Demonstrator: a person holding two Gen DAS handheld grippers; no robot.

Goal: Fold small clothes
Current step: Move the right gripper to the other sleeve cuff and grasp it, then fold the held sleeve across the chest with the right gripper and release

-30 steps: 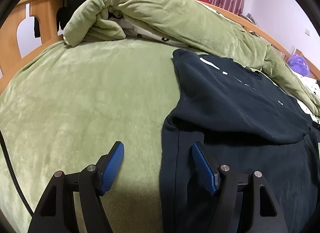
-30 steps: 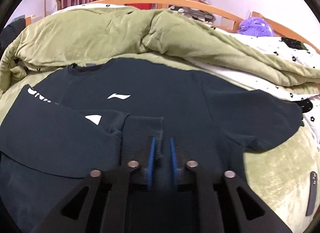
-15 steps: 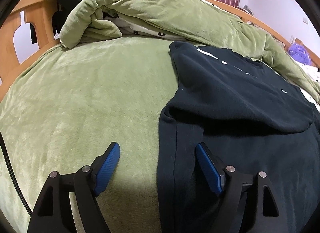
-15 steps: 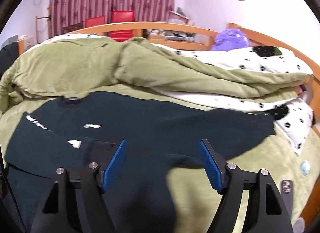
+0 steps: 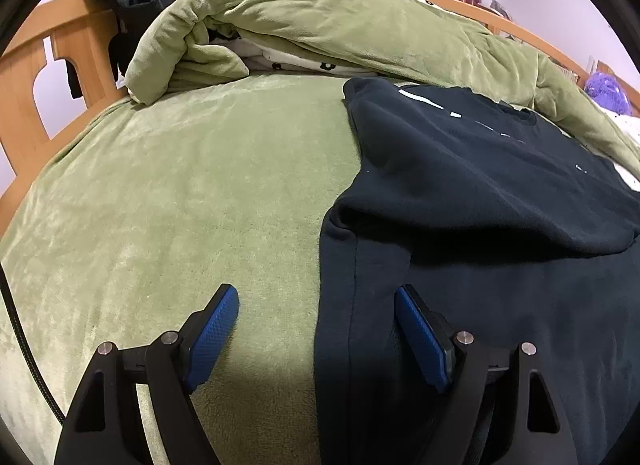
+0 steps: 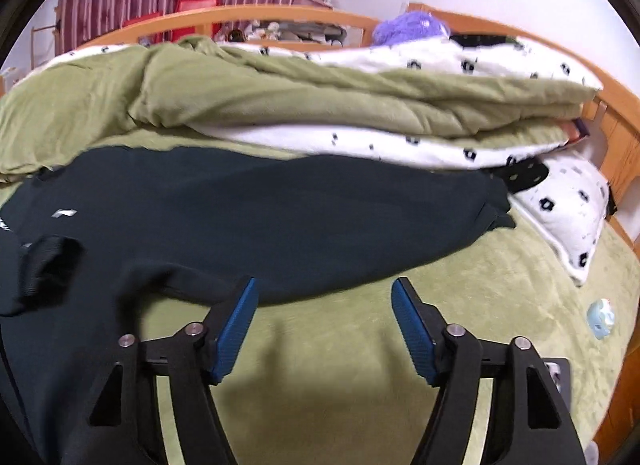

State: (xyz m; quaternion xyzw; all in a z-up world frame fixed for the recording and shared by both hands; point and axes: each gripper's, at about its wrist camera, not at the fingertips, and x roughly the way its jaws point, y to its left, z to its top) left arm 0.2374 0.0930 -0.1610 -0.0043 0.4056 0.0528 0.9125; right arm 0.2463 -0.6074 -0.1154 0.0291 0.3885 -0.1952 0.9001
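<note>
A dark navy sweatshirt (image 5: 480,193) with white logo marks lies spread on the green bed cover (image 5: 180,205). Its left sleeve is folded over the body. My left gripper (image 5: 316,305) is open and empty, straddling the sweatshirt's left side edge near the hem. In the right wrist view the sweatshirt (image 6: 280,217) stretches left to right, its right sleeve reaching out flat toward a pillow. My right gripper (image 6: 324,301) is open and empty, just below that sleeve, over the green cover.
A bunched green quilt (image 5: 320,25) with a white dotted lining (image 6: 360,141) lies behind the sweatshirt. A dotted pillow (image 6: 568,209), a small pale blue object (image 6: 600,317) and a dark flat device (image 6: 556,377) lie at the right. A wooden bed frame (image 5: 28,77) borders the bed.
My right gripper let go of the folded left sleeve's cuff, opened and swung right to the other sleeve. My left gripper stayed open and barely shifted.
</note>
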